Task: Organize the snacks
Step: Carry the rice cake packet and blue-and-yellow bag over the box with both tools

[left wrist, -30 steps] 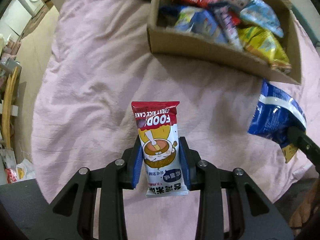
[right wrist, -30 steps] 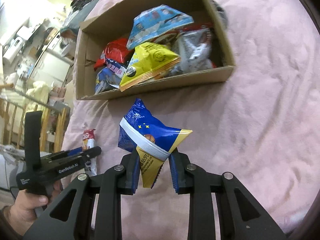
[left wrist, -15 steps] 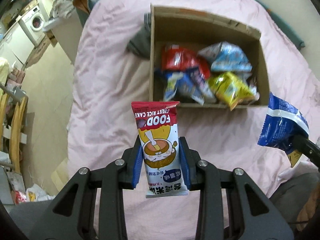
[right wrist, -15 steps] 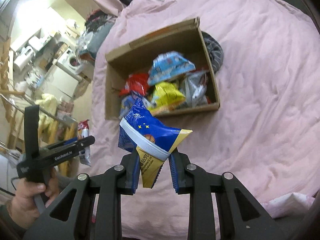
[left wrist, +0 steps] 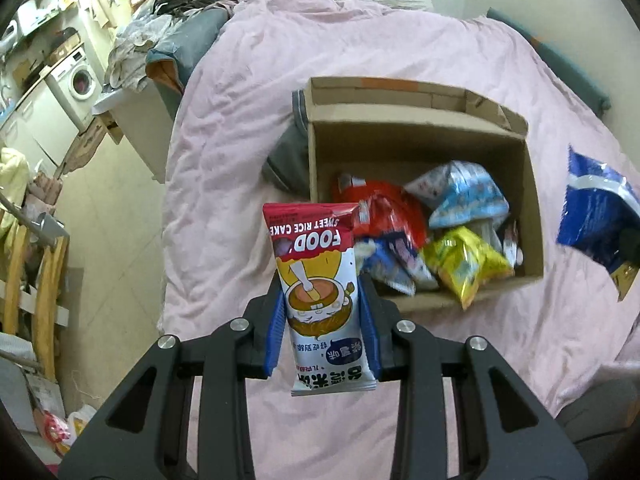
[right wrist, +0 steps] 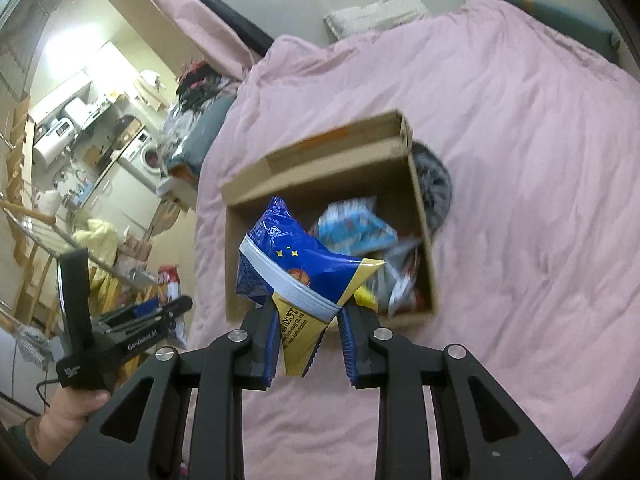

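Note:
My left gripper [left wrist: 322, 320] is shut on a red and white sweet rice cake packet [left wrist: 318, 280], held upright high above the pink bed. My right gripper [right wrist: 306, 320] is shut on a blue and yellow snack bag [right wrist: 304, 272]. That same blue bag [left wrist: 596, 220] shows at the right edge of the left wrist view. An open cardboard box [left wrist: 320, 160] lies on the quilt below, holding several snack bags in red, light blue and yellow. In the right wrist view the box [right wrist: 320, 168] sits just beyond the blue bag, and the left gripper [right wrist: 176, 306] with its packet hangs at the left.
A pink quilt [left wrist: 240, 120] covers the bed. A grey cloth [left wrist: 286, 156] lies against the box's left side. A pillow [right wrist: 376, 12] sits at the bed's head. Left of the bed are floor, a washing machine [left wrist: 80, 80], clothes piles and a wooden rack [left wrist: 24, 280].
Both grippers have risen well above the bed with their packets still held. The box now looks smaller and farther below, and more of the room has come into view.

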Demonstrator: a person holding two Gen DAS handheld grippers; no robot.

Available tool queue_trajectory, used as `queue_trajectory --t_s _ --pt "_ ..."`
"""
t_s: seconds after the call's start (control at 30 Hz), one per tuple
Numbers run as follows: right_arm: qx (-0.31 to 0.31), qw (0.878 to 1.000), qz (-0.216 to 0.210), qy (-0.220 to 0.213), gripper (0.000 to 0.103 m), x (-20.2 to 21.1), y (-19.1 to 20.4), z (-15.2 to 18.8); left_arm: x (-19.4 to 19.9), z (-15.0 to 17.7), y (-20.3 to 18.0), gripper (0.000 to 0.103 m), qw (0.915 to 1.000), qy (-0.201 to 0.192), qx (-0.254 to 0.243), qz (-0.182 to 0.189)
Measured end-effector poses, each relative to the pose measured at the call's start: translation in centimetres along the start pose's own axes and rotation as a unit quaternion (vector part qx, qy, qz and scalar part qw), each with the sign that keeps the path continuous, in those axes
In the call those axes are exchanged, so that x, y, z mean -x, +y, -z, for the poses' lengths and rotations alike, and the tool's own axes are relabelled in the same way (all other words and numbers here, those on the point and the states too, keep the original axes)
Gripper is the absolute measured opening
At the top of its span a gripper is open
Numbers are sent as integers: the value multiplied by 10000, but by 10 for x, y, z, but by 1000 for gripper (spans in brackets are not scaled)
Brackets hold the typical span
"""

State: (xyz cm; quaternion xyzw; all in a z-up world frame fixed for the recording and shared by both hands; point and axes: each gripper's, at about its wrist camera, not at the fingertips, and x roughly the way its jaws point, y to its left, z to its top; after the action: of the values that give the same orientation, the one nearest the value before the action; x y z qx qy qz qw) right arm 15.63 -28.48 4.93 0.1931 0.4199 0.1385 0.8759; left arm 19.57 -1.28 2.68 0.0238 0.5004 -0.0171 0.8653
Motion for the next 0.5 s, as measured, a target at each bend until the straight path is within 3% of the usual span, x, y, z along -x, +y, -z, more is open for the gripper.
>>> queue_trajectory --t_s 0.3,0.5 --pt "53 9998 187 -58 27 -40 -7 -26 -11 -29 -3 29 9993 -346 83 108" --pt "56 9990 -357 247 27 -93 -20 -23 -40 -32 -24 29 9986 -345 -161 357"
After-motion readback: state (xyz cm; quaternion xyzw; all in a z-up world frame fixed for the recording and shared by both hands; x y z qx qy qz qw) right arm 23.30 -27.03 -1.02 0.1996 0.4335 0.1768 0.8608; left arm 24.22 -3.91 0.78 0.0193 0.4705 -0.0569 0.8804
